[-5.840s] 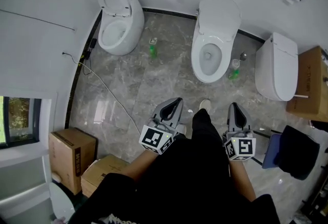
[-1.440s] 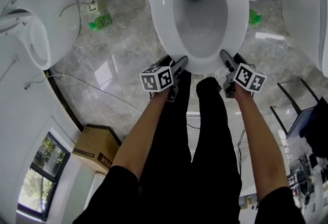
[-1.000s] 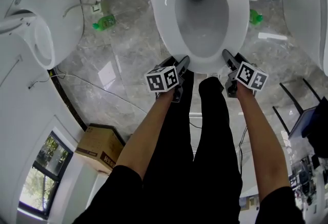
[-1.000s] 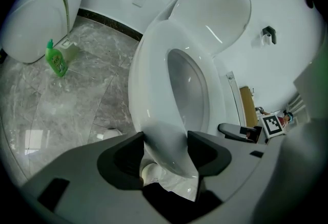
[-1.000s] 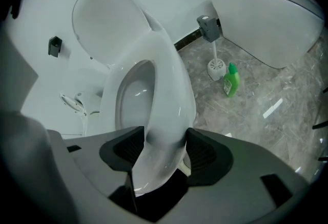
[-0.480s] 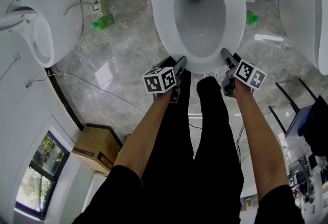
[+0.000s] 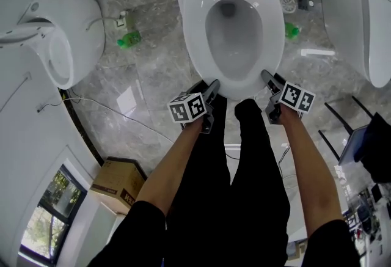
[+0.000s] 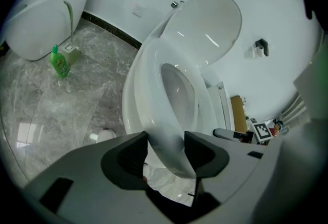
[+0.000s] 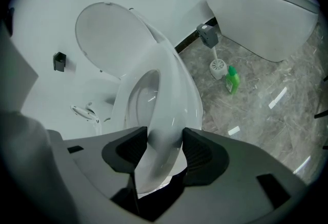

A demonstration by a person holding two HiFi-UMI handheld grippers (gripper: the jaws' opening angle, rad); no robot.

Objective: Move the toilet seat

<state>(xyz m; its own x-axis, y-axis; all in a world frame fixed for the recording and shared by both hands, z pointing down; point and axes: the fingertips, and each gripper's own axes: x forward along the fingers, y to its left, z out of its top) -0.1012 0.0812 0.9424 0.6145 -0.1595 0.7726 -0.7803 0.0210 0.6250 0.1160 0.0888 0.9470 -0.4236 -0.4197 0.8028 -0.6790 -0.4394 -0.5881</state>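
Observation:
The white toilet seat (image 7: 195,33) lies down on the middle toilet, with the lid (image 8: 210,23) raised against the wall. My left gripper (image 7: 212,85) is at the seat's front left rim and my right gripper (image 7: 265,76) at its front right rim. In the left gripper view the rim (image 8: 166,154) fills the gap of the left gripper (image 8: 166,141), whose jaws are closing, both pads against it. The right gripper (image 9: 165,138) is closing likewise on the rim (image 9: 174,89), pads touching.
A second toilet (image 7: 61,33) stands at the left and a third (image 7: 360,9) at the right. Green bottles (image 7: 128,40) (image 7: 291,30) and a toilet brush (image 7: 287,3) sit on the marble floor. A cable (image 7: 122,122) and a cardboard box (image 7: 116,180) lie behind me at the left.
Seconds ago I stood back from the toilets; now I am at the middle one. Over the last second both grippers stayed at the seat's front rim while the view drifted slightly.

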